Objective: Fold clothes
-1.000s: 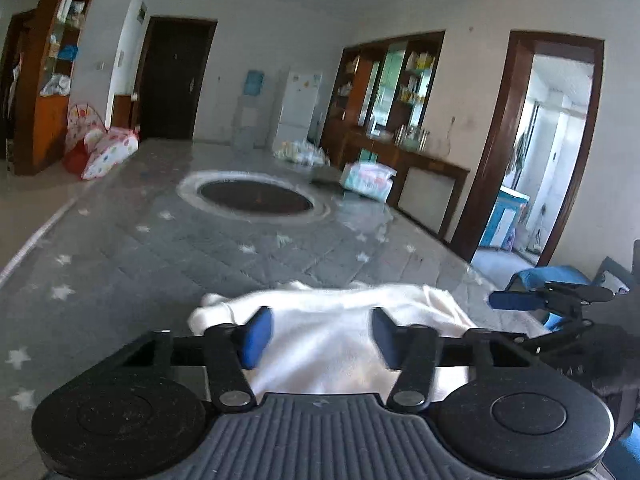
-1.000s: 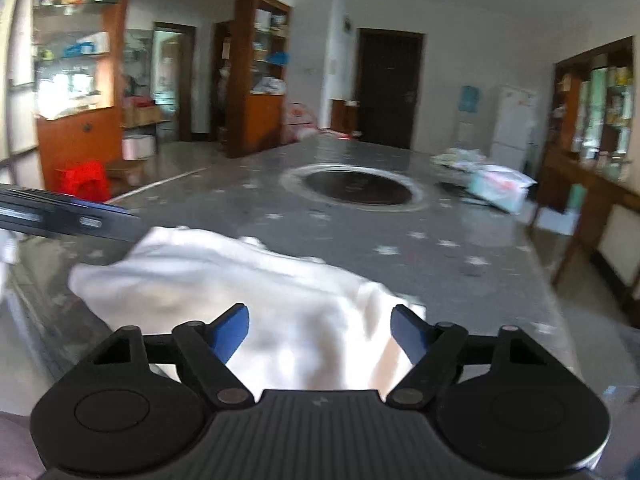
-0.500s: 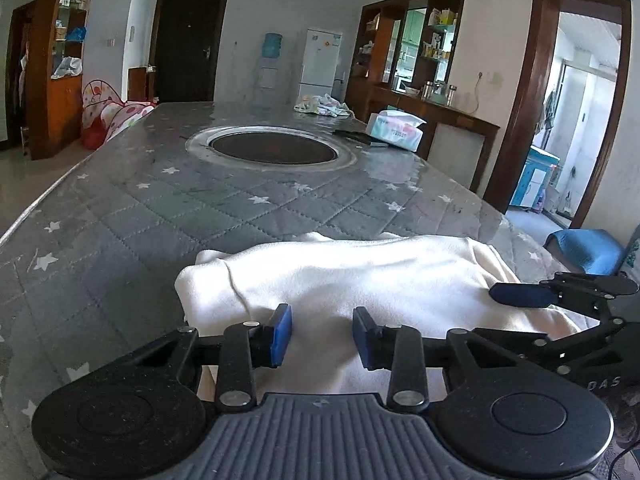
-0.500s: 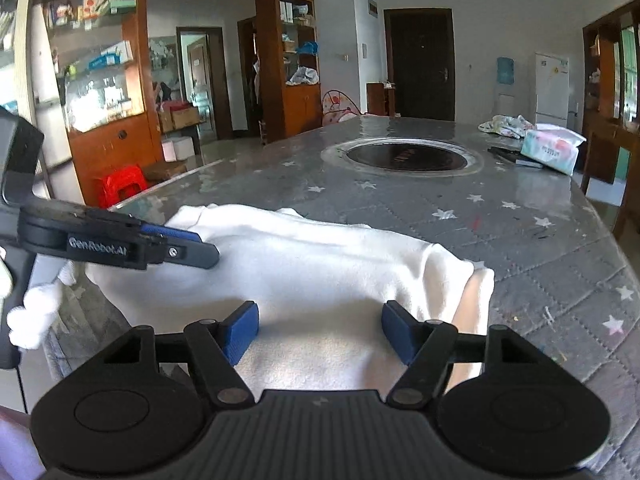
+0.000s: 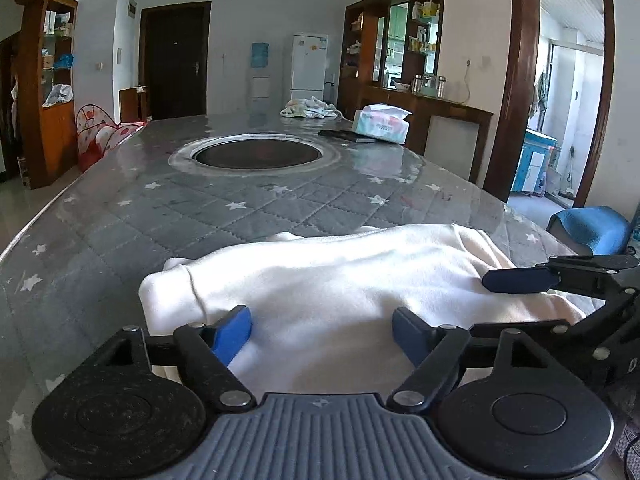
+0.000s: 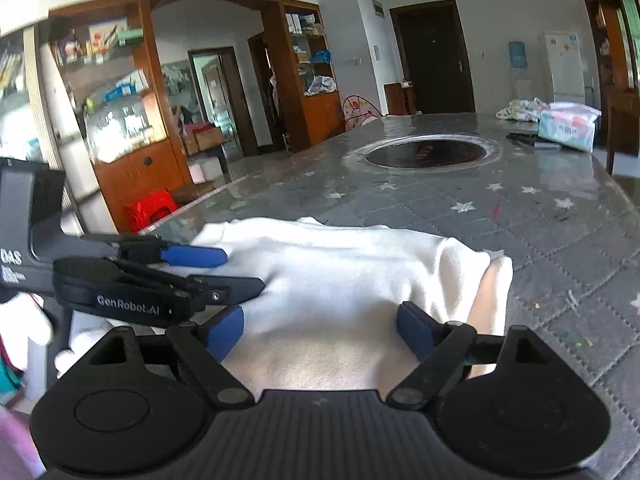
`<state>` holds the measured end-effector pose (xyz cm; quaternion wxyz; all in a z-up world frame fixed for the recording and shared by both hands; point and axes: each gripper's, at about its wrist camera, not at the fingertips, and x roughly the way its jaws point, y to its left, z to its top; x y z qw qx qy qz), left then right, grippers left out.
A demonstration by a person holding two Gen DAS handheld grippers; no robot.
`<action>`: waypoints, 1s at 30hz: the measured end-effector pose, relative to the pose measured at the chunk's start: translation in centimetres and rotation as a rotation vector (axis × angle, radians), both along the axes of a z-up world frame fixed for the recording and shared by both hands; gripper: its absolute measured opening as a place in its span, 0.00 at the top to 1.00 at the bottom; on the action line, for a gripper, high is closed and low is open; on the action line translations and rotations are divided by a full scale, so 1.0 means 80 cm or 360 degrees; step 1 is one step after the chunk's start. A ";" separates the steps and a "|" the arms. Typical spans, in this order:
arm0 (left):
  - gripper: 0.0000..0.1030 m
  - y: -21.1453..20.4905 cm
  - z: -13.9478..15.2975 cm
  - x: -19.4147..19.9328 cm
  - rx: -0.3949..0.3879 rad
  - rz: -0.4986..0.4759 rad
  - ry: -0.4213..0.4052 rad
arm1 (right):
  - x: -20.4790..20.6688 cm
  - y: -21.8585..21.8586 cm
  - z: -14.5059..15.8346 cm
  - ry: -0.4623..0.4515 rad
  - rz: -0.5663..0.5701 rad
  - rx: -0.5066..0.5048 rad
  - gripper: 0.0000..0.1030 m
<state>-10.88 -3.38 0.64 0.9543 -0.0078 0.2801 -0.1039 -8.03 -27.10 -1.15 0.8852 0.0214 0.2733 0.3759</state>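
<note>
White garment (image 5: 344,280) on star-quilted table (image 5: 240,208), tissue pack (image 5: 382,124) far right, left gripper (image 5: 322,334) fingers now wider apart, right gripper (image 6: 320,330) spread over cloth.

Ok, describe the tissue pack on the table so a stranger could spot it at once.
Start at the long grey star-patterned table and find the round dark plate sunk into its middle. Look beyond it toward the far right edge: the tissue pack sits there beside a flat dark object. Unlike the crumpled cloth bundle behind it, it is boxy, pale blue, with a white tissue sticking out on top.
</note>
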 end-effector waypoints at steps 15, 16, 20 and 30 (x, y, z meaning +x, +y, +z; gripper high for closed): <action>0.00 -0.008 -0.002 0.009 0.0039 0.0005 0.0018 | 0.008 -0.015 -0.004 0.0105 0.0069 0.0187 0.07; 0.00 -0.008 -0.002 0.009 0.0040 0.0006 0.0018 | 0.007 -0.014 -0.004 0.0103 0.0068 0.0184 0.07; 0.00 -0.008 -0.002 0.009 0.0034 0.0006 0.0016 | 0.007 -0.014 -0.004 0.0103 0.0064 0.0188 0.07; 0.00 -0.006 -0.002 0.007 0.0029 -0.0003 0.0012 | 0.005 -0.013 -0.005 0.0095 0.0048 0.0204 0.06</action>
